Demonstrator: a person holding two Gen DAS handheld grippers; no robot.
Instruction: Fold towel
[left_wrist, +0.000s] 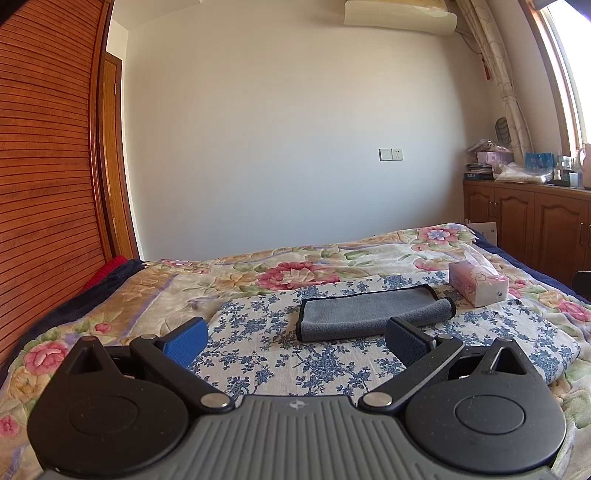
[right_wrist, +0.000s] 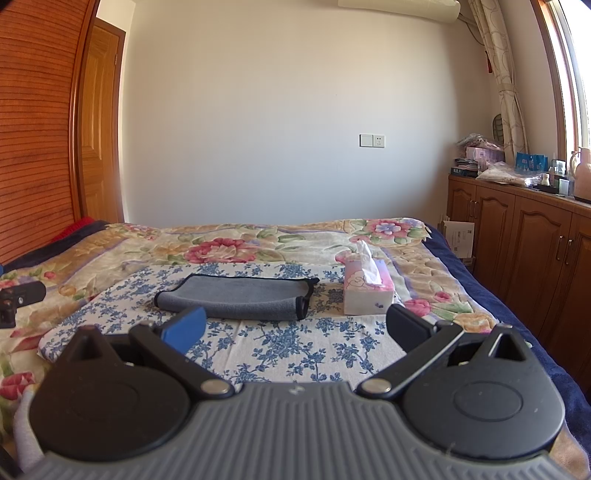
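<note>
A grey towel with a dark trim (left_wrist: 369, 312) lies folded on a blue-flowered white cloth (left_wrist: 266, 354) on the bed; it also shows in the right wrist view (right_wrist: 236, 297). My left gripper (left_wrist: 295, 339) is open and empty, held just in front of the towel. My right gripper (right_wrist: 295, 328) is open and empty, also a little short of the towel's near edge. Part of the left gripper (right_wrist: 18, 297) shows at the left edge of the right wrist view.
A pink tissue box (left_wrist: 478, 284) stands on the bed right of the towel, also in the right wrist view (right_wrist: 365, 293). A floral quilt (right_wrist: 258, 240) covers the bed. Wooden cabinets (right_wrist: 517, 236) stand at the right, a wooden wardrobe (left_wrist: 44, 166) at the left.
</note>
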